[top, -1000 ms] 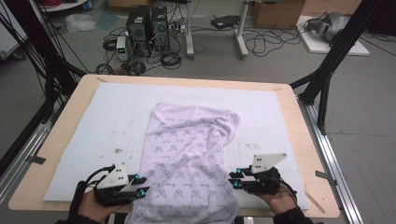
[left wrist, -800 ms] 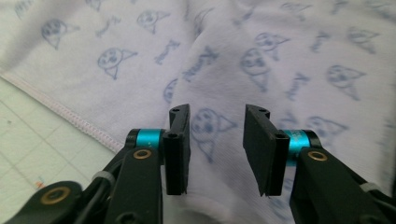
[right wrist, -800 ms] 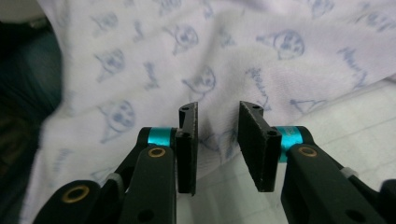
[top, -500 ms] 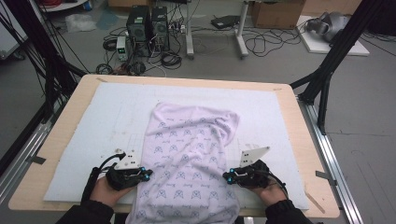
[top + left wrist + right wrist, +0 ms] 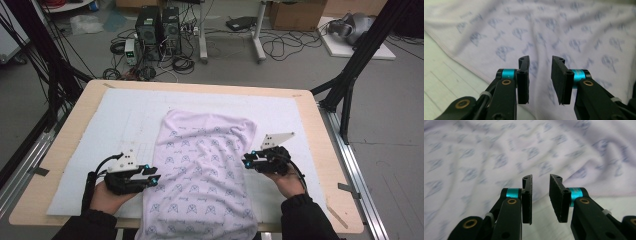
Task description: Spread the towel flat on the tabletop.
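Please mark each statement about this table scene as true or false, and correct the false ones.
1. A pale lilac cloth with a blue printed pattern lies on the white mat. True.
2. The left gripper clamps a fold of the cloth. False: its jaws stand apart with nothing between them.
3. The right gripper is at the cloth's right edge. True.
4. The cloth is folded into a small square. False: it lies spread out and wrinkled.
5. The cloth hangs over the table's near edge. True.

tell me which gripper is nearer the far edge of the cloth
Right. The right gripper sits at the cloth's right side, about midway up. The left gripper is at its left side, lower down, closer to the person.
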A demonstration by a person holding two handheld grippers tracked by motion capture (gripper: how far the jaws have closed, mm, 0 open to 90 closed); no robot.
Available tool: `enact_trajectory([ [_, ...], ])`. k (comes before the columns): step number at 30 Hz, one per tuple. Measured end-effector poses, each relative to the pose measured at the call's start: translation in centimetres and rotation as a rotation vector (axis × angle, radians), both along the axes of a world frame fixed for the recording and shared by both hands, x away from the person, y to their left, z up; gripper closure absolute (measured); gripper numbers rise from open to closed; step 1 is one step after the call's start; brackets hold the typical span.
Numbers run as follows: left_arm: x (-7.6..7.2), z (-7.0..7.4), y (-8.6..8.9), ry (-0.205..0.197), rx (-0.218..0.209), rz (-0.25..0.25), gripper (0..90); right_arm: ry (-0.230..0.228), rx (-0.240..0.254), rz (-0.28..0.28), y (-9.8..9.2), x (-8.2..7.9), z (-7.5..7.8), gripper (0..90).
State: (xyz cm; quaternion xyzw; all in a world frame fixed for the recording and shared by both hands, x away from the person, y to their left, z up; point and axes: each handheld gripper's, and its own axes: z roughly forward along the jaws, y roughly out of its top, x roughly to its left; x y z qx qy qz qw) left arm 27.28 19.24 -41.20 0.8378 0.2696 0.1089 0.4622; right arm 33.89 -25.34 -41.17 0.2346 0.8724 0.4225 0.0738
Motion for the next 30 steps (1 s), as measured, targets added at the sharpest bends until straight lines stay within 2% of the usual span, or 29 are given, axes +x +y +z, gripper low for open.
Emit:
enact_trajectory([
  [2,0.7,-0.6,-0.6,0.019,0.021,-0.010,65.1,0.006,-0.011,-0.018,0.3,1.3,-0.4,72.3],
  [4,1.2,-1.5,-1.1,0.044,0.030,-0.025,67.4,0.007,-0.029,-0.047,0.6,2.5,-1.0,72.4],
  [6,1.5,-2.3,-1.5,0.052,0.067,-0.023,69.7,0.031,-0.042,-0.061,0.6,3.3,-1.8,72.3],
  [8,1.7,-3.0,-1.9,0.068,0.106,-0.023,67.4,0.045,-0.057,-0.076,0.6,3.9,-2.4,70.3],
  [10,1.7,-3.3,-1.8,0.072,0.092,-0.007,60.4,0.069,-0.051,-0.080,0.6,4.3,-3.1,68.5],
  [12,1.7,-3.4,-1.7,0.077,0.075,-0.010,61.2,0.056,-0.052,-0.077,0.9,4.3,-3.2,71.7],
  [14,1.7,-3.4,-1.6,0.082,0.068,-0.011,68.9,0.067,-0.048,-0.066,1.0,4.4,-3.2,84.3],
  [16,1.6,-3.2,-1.7,0.091,0.073,-0.018,82.1,0.080,-0.046,-0.054,1.0,4.4,-3.2,86.6],
  [18,1.4,-3.0,-1.9,0.070,0.102,-0.024,87.0,0.068,-0.070,-0.048,0.7,4.2,-2.9,87.1],
  [21,1.3,-2.9,-1.8,0.055,0.113,-0.002,88.5,0.058,-0.088,-0.095,-1.1,4.1,-2.3,87.2],
  [23,1.5,-3.0,-1.5,0.065,0.106,0.008,88.4,0.041,-0.100,-0.144,-2.3,4.2,-1.8,87.2],
  [24,1.5,-3.1,-1.4,0.068,0.098,0.012,87.3,0.033,-0.101,-0.190,-3.2,4.2,-1.4,87.0],
  [25,1.5,-3.0,-1.4,0.070,0.101,0.017,83.2,0.029,-0.093,-0.212,-3.6,4.3,-1.3,86.1],
  [26,1.5,-3.0,-1.4,0.069,0.094,0.020,76.7,0.035,-0.056,-0.208,-4.0,4.3,-1.2,83.4],
  [28,1.3,-2.8,-1.3,0.063,0.084,0.010,73.2,0.029,-0.046,-0.196,-4.0,3.9,-0.9,77.4],
  [30,1.1,-2.6,-1.2,0.059,0.079,-0.001,71.1,0.032,-0.021,-0.144,-3.7,3.1,-0.9,76.0],
])
